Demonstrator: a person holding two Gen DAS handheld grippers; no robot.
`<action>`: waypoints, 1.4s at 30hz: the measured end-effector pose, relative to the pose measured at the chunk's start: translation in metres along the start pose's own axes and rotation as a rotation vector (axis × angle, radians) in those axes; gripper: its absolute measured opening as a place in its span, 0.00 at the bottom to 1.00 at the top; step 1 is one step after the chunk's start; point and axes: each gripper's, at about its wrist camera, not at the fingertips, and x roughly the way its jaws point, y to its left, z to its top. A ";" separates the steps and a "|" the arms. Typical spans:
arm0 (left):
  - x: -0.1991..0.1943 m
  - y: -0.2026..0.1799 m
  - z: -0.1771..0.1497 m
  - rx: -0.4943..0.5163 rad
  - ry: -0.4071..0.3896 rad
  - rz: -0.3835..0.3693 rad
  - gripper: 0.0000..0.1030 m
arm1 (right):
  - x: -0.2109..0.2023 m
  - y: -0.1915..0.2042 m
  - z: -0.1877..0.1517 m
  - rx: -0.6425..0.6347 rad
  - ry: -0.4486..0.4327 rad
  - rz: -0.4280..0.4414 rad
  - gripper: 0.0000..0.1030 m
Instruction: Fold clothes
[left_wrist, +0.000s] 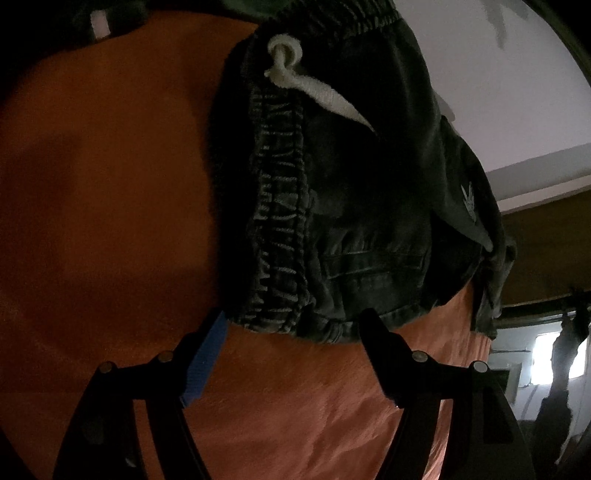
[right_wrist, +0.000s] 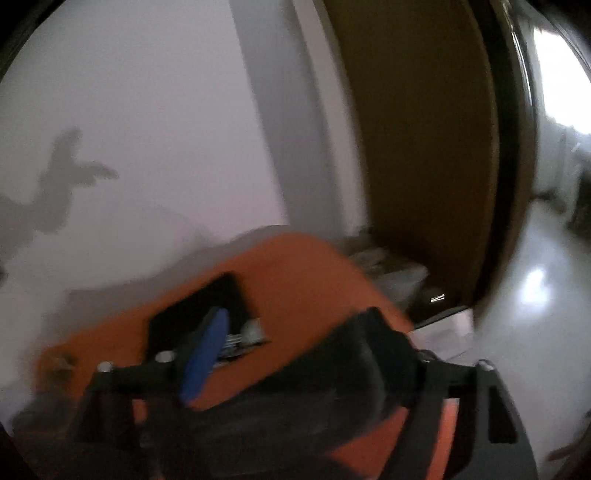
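So the dark denim shorts are lying bunched on the orange blanket, elastic waistband facing the left wrist camera, with a white drawstring looped and knotted across the top. There's a small pale embroidered logo on the far side of the fabric, but it's too tiny to make out any writing. The left gripper sits right at the near edge of the shorts with its jaws spread wide, not pinching the cloth. One finger has a blue pad. The right gripper view is really blurry; its jaws stand apart with dark cloth smeared across the bottom between them, can't tell if it's gripped. Behind: white wall, brown door, shiny floor
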 end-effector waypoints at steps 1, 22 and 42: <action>0.001 0.000 -0.001 0.001 0.002 -0.003 0.72 | -0.002 0.004 -0.020 -0.029 0.028 0.001 0.75; 0.021 -0.013 -0.022 -0.092 -0.016 -0.106 0.54 | -0.006 0.022 -0.319 0.003 0.438 0.082 0.75; 0.009 -0.030 -0.044 -0.278 -0.243 0.125 0.23 | 0.000 0.013 -0.292 -0.388 0.432 0.097 0.75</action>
